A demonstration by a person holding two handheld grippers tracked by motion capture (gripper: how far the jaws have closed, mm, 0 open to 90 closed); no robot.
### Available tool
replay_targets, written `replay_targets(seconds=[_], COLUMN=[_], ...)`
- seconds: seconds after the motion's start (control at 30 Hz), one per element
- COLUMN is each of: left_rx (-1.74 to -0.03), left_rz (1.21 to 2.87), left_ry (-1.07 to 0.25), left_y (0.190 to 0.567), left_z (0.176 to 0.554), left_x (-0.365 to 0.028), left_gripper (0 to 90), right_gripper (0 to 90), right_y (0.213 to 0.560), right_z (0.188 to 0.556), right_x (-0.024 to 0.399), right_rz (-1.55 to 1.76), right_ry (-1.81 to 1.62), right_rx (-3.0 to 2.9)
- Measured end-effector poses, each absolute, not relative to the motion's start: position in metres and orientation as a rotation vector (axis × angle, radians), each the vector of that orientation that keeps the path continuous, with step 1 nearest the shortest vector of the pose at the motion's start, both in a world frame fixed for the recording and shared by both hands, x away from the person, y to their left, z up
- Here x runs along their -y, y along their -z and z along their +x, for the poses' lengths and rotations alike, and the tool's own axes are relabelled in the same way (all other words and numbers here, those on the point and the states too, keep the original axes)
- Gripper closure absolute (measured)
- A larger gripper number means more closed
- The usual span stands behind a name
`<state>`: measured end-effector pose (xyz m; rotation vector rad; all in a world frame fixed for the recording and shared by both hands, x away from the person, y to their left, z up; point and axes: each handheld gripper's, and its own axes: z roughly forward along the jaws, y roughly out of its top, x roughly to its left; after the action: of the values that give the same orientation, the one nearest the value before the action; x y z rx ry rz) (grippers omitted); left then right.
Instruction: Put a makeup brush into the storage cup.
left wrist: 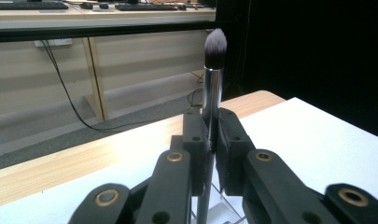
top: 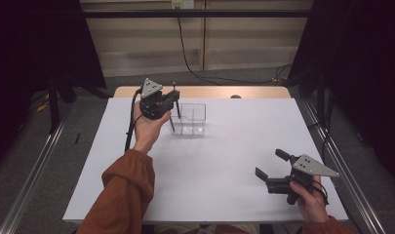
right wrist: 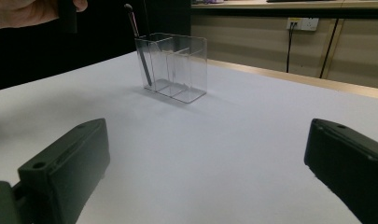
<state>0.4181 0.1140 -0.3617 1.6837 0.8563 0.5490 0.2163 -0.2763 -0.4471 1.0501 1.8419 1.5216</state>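
While clamped on the brush [left wrist: 213, 88], left gripper [top: 171, 103] held high at the table's [top: 224, 161] far left, over the near left end of the clear organizer [top: 191, 118]. Left hand [top: 147, 127] wrapped under the gripper body, wrist bent back, forearm in a rust sleeve [top: 124, 190] reaching up from the bottom edge and angled forward. Grey plate on top tilted toward the camera in the high view. Jaws pressed on the brush's silver handle from both sides in the left gripper view, bristle tip standing above them, handle running down between them toward the organizer's rim. Brush slightly tilted, lower end inside the organizer's left-hand compartment as seen from the right gripper view, leaning against that end wall; whether the tip touches the bottom, hard to tell. Organizer upright on the white table, near its far edge, three compartments visible.

Right gripper [top: 273, 168] low at the near right corner, well apart from the organizer, right hand [top: 309, 197] closed around its grip from below. Jaws spread wide, nothing between them, pointing left and slightly forward across the table.
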Motion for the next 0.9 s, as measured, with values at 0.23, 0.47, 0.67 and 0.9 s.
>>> replay_targets(seconds=[0.23,0.47,0.67,0.9], left_rx=[-0.866,-0.870,-0.879,-0.883], left_rz=[1.694,1.705,1.716,1.727], left_ry=[-0.534,-0.542,-0.539,-0.534], left_y=[0.366,0.367,0.375,0.380], left_z=[0.418,0.415,0.416,0.417], left_x=[-0.114,-0.110,-0.109,-0.108], left_gripper=[83.6,83.1,83.0,82.9], right_gripper=[0.0,0.0,0.0,0.0], right_y=[0.447,0.447,0.447,0.447], right_z=[0.216,0.216,0.216,0.217], right_x=[0.276,0.276,0.276,0.275], right_rz=[1.050,1.050,1.050,1.046], right_ry=[-1.523,-1.525,-1.528,-1.529], right_rx=[-1.843,-1.838,-1.836,-1.837])
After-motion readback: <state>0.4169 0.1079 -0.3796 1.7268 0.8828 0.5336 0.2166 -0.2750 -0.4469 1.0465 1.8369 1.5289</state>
